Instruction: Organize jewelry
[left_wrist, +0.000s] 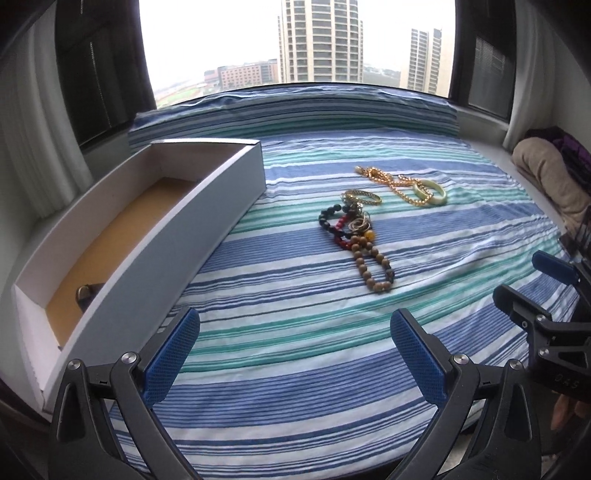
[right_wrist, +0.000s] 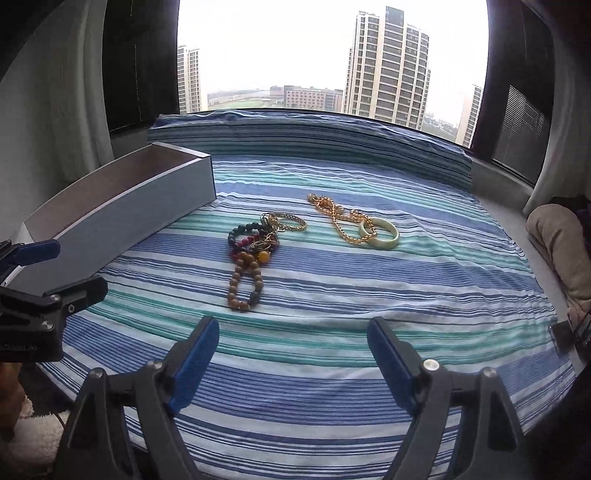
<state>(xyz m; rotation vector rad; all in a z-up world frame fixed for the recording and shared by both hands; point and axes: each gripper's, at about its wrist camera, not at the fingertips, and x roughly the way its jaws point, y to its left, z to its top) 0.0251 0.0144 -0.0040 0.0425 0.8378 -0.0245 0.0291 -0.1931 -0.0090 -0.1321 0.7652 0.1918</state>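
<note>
Jewelry lies in two heaps on the striped cloth (left_wrist: 295, 369). In the nearer heap are a wooden bead bracelet (left_wrist: 373, 266) (right_wrist: 245, 284), dark and red bead bracelets (left_wrist: 332, 225) (right_wrist: 243, 236) and a gold link bracelet (left_wrist: 364, 197) (right_wrist: 291, 221). Farther right a gold chain (left_wrist: 395, 184) (right_wrist: 336, 218) runs through a pale green bangle (left_wrist: 430, 192) (right_wrist: 380, 232). A long white box (left_wrist: 147, 229) (right_wrist: 122, 206) stands at the left. My left gripper (left_wrist: 295, 319) (right_wrist: 77, 266) and right gripper (right_wrist: 293, 325) (left_wrist: 524, 277) hover open and empty short of the beads.
A small dark item (left_wrist: 86, 295) lies in the near end of the box. A striped bolster (left_wrist: 295, 107) lines the window at the back. A beige cushion (left_wrist: 546, 173) (right_wrist: 557, 240) sits at the right edge. Bare striped cloth surrounds the jewelry.
</note>
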